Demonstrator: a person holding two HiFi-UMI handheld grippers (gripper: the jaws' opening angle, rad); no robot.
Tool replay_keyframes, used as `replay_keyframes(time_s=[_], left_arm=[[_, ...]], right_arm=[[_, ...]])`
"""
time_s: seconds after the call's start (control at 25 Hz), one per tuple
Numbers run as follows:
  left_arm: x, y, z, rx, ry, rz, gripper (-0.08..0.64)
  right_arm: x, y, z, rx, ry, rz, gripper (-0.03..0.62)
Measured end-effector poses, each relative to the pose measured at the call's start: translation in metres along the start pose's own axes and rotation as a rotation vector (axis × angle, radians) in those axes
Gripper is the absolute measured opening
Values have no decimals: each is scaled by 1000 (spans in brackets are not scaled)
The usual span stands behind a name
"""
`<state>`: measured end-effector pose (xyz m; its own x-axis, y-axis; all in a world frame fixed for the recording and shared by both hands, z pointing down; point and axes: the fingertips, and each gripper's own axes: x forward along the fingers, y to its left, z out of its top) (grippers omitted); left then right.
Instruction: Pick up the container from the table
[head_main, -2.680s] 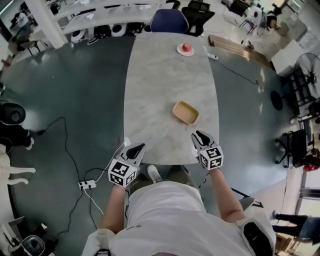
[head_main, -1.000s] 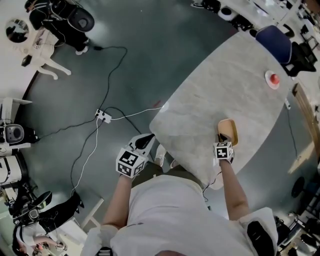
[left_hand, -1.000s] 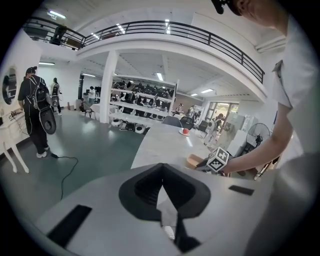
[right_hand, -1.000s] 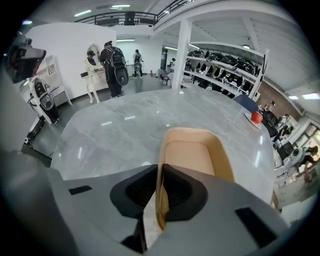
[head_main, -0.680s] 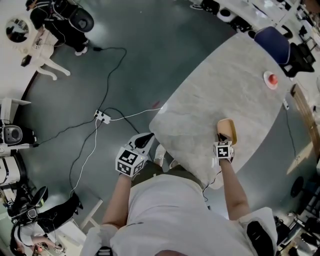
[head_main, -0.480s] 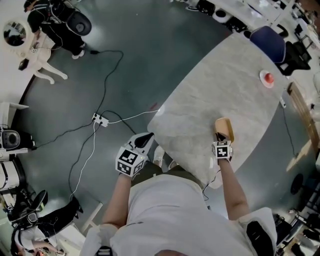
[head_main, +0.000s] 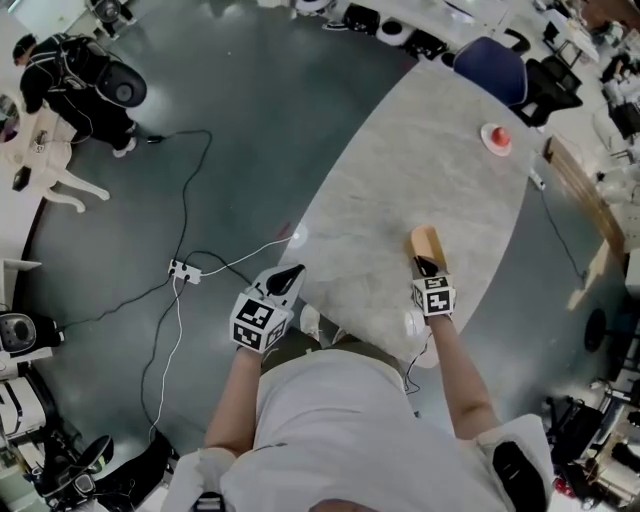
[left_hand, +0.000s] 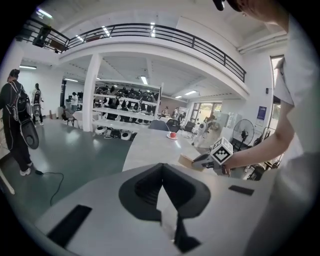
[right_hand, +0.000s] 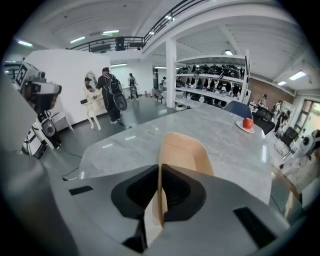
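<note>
The container (head_main: 426, 242) is a shallow tan tray, held tilted on edge just above the grey marble table (head_main: 400, 150) near its right front edge. My right gripper (head_main: 424, 265) grips its near wall; in the right gripper view the thin wall (right_hand: 182, 150) runs between the black pads (right_hand: 177, 187), which are closing on it. My left gripper (head_main: 290, 273) hangs off the table's front left corner, jaws together with nothing in them. The left gripper view shows the shut left gripper (left_hand: 161, 167) and, beyond it, the right gripper (left_hand: 201, 160) with the container (left_hand: 187, 161).
A saucer with a red apple (head_main: 495, 137) sits at the table's far end, with a blue chair (head_main: 490, 68) behind it. A power strip and cables (head_main: 180, 270) lie on the floor to the left. People (right_hand: 107, 92) stand farther off.
My right gripper has risen with the container, which now hangs tilted off the table top. The left gripper shifted slightly; the head view swung across the room.
</note>
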<state>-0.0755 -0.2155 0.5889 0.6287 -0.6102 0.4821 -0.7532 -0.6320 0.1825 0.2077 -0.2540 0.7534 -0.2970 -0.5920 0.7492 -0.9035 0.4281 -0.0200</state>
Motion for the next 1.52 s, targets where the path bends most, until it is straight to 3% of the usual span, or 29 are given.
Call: replay_keyframes(time_s=[0.76, 1.52], left_arm=[[55, -53, 69, 137, -88, -290, 2], [92, -139, 123, 279, -158, -536, 2]], right_arm=[[-133, 17, 70, 92, -280, -83, 31], [-239, 13, 58, 119, -484, -230, 31]])
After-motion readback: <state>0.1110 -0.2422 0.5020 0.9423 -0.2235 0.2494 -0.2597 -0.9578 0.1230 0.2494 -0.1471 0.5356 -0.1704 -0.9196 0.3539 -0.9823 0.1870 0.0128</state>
